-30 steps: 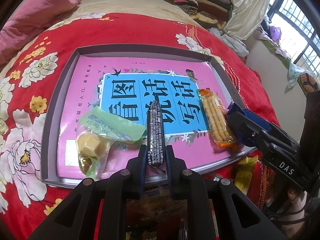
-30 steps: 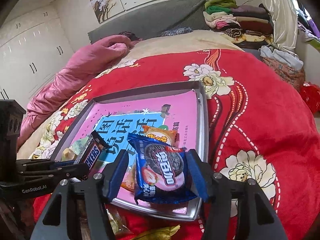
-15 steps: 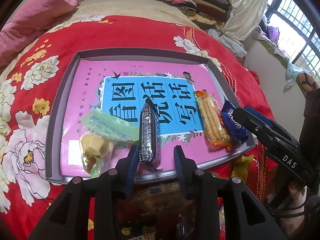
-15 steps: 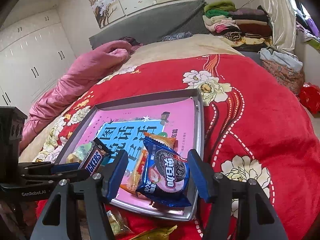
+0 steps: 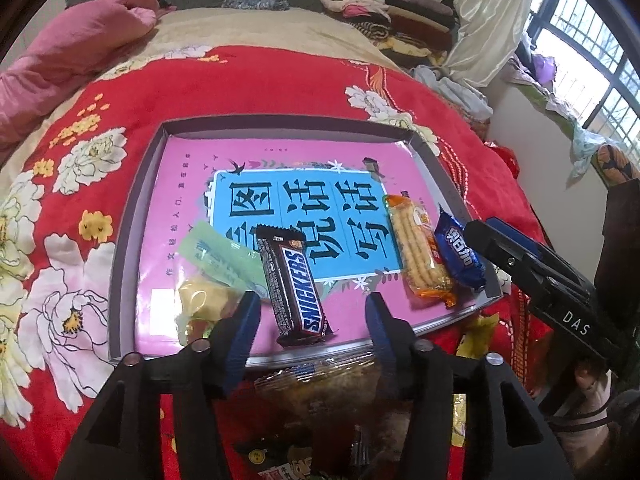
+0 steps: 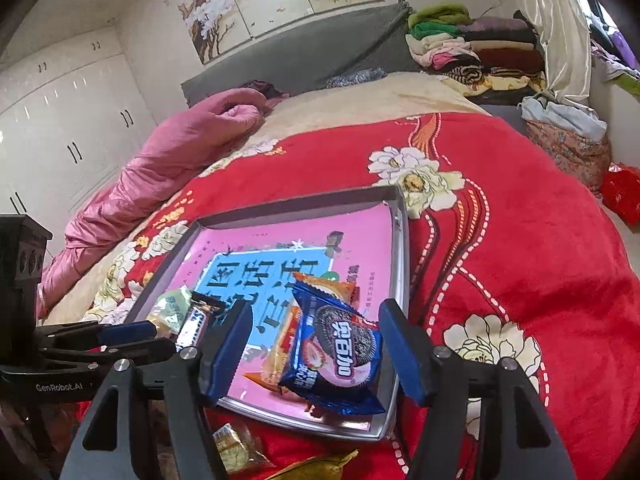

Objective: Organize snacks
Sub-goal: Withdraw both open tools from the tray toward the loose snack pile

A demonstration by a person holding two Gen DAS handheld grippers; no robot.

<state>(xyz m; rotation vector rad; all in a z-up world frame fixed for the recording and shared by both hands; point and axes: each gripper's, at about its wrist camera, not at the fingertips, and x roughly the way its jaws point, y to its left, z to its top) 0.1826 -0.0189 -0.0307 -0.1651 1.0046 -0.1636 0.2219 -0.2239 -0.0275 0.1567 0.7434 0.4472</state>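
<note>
A grey tray [image 5: 120,264] [image 6: 402,248] with a pink and blue book cover inside lies on the red flowered blanket. A Snickers bar [image 5: 294,284] [image 6: 196,322] lies flat in the tray between the opening jaws of my left gripper [image 5: 312,310], free of both pads. A blue Oreo pack [image 6: 336,348] [image 5: 460,254] rests at the tray's near right corner between the opening jaws of my right gripper [image 6: 316,344], untouched. Beside it lies an orange biscuit pack [image 5: 418,250] [image 6: 280,356]. A green-topped bag of yellow sweets [image 5: 208,280] sits at the tray's left.
More loose snack wrappers [image 5: 316,384] [image 6: 232,446] lie on the blanket just in front of the tray. A pink quilt [image 6: 172,160] is bunched at the far left, folded clothes [image 5: 380,4] are stacked at the head of the bed. Barred windows [image 5: 584,64] stand right.
My left gripper's jaws parted and the Snickers bar fell from on edge to flat in the tray. The right jaws widened and the Oreo pack settled onto the tray.
</note>
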